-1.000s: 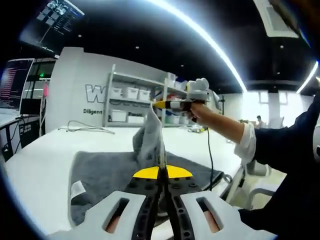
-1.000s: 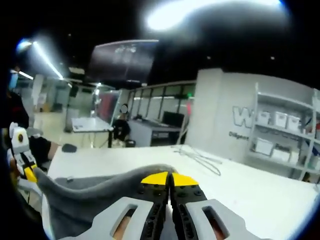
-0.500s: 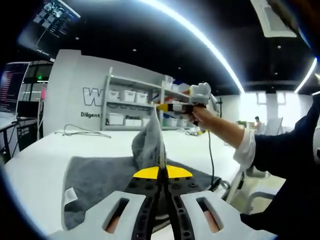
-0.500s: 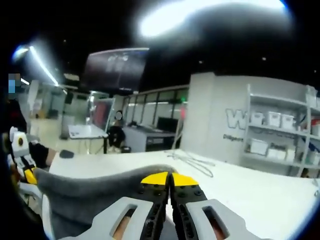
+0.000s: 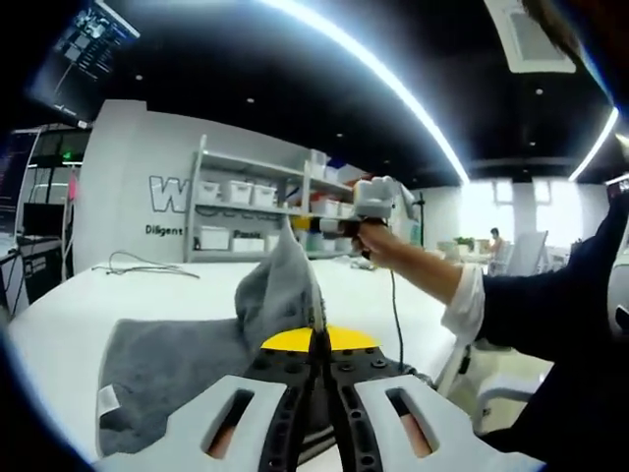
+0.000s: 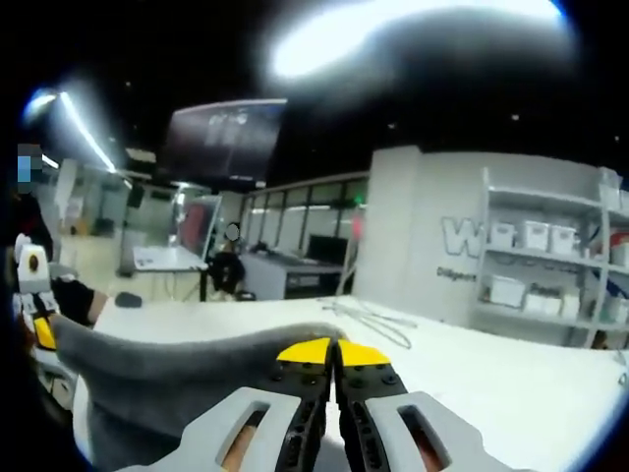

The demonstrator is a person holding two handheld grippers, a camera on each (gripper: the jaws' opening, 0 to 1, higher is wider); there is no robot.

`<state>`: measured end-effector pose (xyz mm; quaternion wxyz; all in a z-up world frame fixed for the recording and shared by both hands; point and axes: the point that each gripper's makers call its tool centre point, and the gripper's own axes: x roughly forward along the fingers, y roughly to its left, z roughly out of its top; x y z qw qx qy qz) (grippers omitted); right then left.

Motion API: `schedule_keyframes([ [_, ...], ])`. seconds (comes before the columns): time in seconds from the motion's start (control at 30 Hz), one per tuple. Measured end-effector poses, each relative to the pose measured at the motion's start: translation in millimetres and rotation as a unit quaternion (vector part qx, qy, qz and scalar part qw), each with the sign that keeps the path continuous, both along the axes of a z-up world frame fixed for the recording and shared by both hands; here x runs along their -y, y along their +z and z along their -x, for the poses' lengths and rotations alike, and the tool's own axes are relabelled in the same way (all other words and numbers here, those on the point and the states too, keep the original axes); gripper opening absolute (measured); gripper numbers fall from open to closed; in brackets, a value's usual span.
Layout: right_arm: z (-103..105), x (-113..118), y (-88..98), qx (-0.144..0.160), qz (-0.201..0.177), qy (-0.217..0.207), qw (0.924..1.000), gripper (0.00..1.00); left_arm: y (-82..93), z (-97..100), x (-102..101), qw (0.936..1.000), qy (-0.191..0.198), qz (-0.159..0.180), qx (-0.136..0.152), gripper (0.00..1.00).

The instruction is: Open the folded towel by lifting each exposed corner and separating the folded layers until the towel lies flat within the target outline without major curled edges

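Jaws of your left gripper are pressed together on the grey terry towel, pinching one edge. Your right gripper is likewise clamped on the cloth, holding a raised corner above the white table. Between your two grips the towel hangs in a lifted fold; the rest lies spread on the table, a small white label at its near edge.

You're in a dark-ceilinged lab with a curved light strip overhead, white shelving with bins against a lettered wall, and a monitor up high.
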<state>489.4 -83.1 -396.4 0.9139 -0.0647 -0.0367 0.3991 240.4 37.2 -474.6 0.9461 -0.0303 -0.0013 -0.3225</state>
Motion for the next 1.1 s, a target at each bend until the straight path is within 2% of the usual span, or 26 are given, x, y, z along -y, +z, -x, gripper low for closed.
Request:
schedule_keyframes([
  [0.17,-3.3,6.3,-4.2,0.001,0.001,0.009,1.0,0.0,7.2,2.7,20.0,0.9998,-0.017,-0.006,0.003,0.02],
  [0.37,-9.0,19.1,-5.0,0.003,0.0,0.016,0.9999,0.0,12.4,1.4,32.4,0.9996,-0.026,-0.008,0.003,0.02],
  [0.43,-6.8,20.5,-7.2,0.002,0.002,0.031,0.9995,0.0,13.6,0.4,36.3,0.9996,-0.028,-0.009,0.003,0.02],
  [0.73,-9.3,43.4,-15.9,0.003,-0.001,0.038,0.9993,0.0,13.5,-0.3,56.9,0.9993,-0.035,-0.015,-0.002,0.02],
  [1.0,-8.8,62.6,-15.1,0.0,-0.009,0.044,0.999,0.0,12.4,-0.6,71.8,0.9991,-0.034,-0.024,-0.003,0.02],
  [1.1,-5.0,68.5,-10.8,-0.006,-0.023,0.039,0.999,0.0,12.4,0.1,78.0,0.999,-0.036,-0.027,-0.002,0.02],
])
